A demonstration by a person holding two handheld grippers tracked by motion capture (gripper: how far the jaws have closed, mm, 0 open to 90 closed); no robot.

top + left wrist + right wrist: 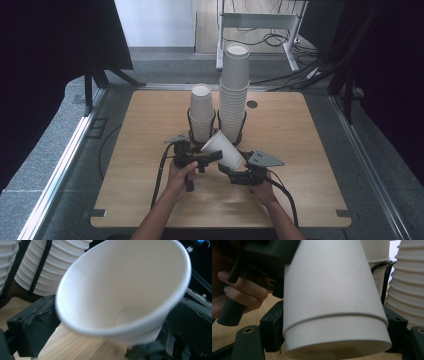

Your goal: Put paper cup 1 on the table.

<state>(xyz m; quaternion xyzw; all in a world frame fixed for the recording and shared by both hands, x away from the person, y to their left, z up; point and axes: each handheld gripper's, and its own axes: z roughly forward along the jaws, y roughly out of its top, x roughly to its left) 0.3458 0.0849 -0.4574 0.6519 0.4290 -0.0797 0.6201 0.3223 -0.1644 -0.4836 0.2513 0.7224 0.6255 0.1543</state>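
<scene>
A white paper cup lies tilted above the wooden table, mouth to the left and base to the right. My right gripper is shut on the cup near its base, a jaw on each side. My left gripper is at the cup's mouth and looks straight into the cup. Its jaws stand wide apart on either side of the rim, open. In the right gripper view the person's fingers hold the left gripper's handle at the upper left.
Behind the cup, a short stack of cups and a tall stack stand upright in black wire holders at mid table. A small round hole is right of them. A table frame and cables lie on the floor beyond.
</scene>
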